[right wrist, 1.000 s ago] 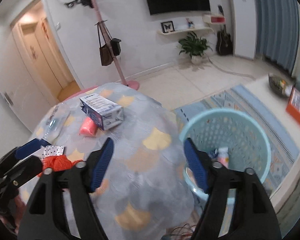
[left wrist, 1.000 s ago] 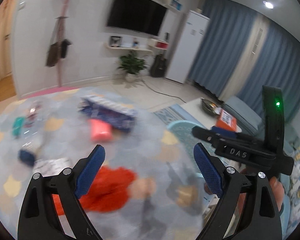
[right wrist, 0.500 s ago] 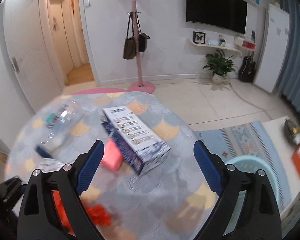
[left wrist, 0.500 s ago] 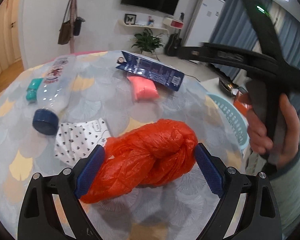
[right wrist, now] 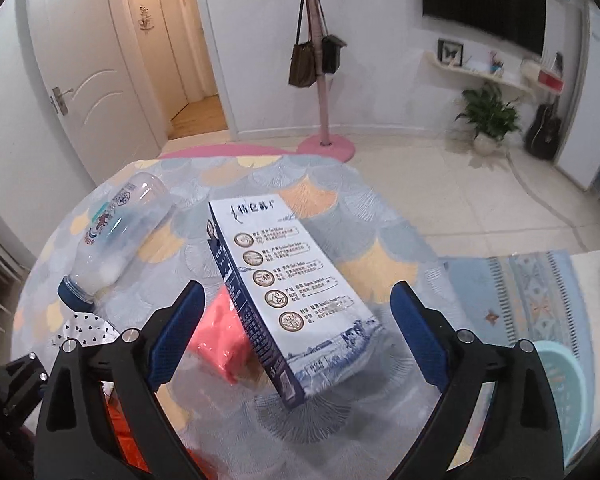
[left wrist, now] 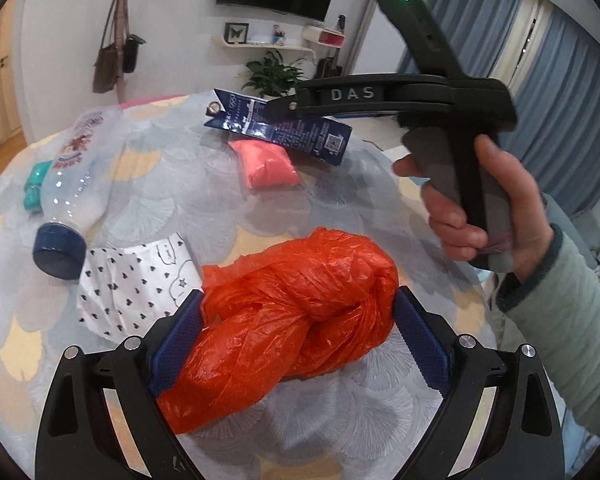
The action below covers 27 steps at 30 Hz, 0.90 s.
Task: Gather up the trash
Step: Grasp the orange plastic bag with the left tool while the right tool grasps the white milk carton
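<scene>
A knotted orange plastic bag (left wrist: pixel 292 312) lies on the round table between the open fingers of my left gripper (left wrist: pixel 296 340); both blue pads sit against its sides. My right gripper (right wrist: pixel 296 336) is open above a blue and white carton (right wrist: pixel 284 292) and a pink packet (right wrist: pixel 224 340) beside it. In the left wrist view the carton (left wrist: pixel 300 132) and pink packet (left wrist: pixel 268 162) lie farther back, under the hand-held right gripper body (left wrist: pixel 440 100). A clear bottle with a blue cap (left wrist: pixel 68 184) and a heart-print paper (left wrist: pixel 136 284) lie to the left.
A teal basket (right wrist: pixel 560 392) stands on the floor right of the table, by a patterned rug (right wrist: pixel 520 292). A small teal object (left wrist: pixel 36 186) lies at the table's left edge. A pink coat stand (right wrist: pixel 320 80) and a potted plant (right wrist: pixel 488 120) stand behind.
My left gripper has come down and forward so the orange bag now lies between its pads. My right gripper has swung left from the basket to above the carton.
</scene>
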### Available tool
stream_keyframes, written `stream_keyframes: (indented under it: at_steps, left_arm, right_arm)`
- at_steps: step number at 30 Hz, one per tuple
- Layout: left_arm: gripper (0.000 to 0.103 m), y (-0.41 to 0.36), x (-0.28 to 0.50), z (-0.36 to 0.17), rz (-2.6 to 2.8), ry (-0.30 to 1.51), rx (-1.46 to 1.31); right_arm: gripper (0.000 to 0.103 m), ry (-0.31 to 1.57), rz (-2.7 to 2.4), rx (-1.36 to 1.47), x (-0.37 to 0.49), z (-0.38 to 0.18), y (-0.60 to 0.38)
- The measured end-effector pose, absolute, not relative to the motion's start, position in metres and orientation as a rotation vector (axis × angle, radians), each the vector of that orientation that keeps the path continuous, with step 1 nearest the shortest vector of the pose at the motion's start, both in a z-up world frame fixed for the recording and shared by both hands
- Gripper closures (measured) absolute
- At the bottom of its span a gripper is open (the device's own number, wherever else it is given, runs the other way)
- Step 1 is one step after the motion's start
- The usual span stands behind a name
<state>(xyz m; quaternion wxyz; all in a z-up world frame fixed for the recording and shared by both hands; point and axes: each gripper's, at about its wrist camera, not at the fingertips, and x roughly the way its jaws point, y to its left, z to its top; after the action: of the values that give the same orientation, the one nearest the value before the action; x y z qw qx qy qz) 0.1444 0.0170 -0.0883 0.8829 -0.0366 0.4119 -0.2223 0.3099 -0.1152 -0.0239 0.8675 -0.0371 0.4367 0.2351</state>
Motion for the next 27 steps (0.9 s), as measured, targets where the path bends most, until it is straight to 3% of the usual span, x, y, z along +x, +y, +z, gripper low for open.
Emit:
stream_keyframes:
  at_steps: [4, 6, 9, 13, 15, 19, 21, 27]
  left_arm:
    - [0.014, 0.017, 0.146, -0.091, -0.489, 0.869, -0.099]
    - [0.019, 0.015, 0.147, -0.093, -0.512, 0.88, -0.116]
    - [0.031, 0.013, 0.145, -0.095, -0.553, 0.887, -0.135]
    - [0.045, 0.008, 0.139, -0.089, -0.57, 0.872, -0.111]
    - [0.055, 0.006, 0.135, -0.085, -0.573, 0.857, -0.102]
    - [0.065, 0.007, 0.133, -0.079, -0.559, 0.832, -0.097]
    - [0.08, 0.01, 0.135, -0.076, -0.541, 0.818, -0.109]
    - [0.08, 0.018, 0.13, -0.055, -0.542, 0.743, -0.16]
  right_arm:
    - [0.013, 0.943, 0.521, -0.061, 0.316, -0.032, -0.111]
    - [0.016, 0.939, 0.528, -0.071, 0.313, -0.033, -0.109]
    - [0.038, 0.955, 0.55, -0.084, 0.307, -0.036, -0.107]
    - [0.052, 0.923, 0.587, -0.064, 0.294, -0.031, -0.108]
    - [0.052, 0.907, 0.581, -0.057, 0.286, -0.026, -0.11]
    - [0.053, 0.862, 0.582, -0.057, 0.267, -0.015, -0.111]
    - [0.053, 0.836, 0.578, -0.053, 0.259, -0.007, -0.114]
    - [0.053, 0.738, 0.543, -0.03, 0.229, 0.026, -0.139]
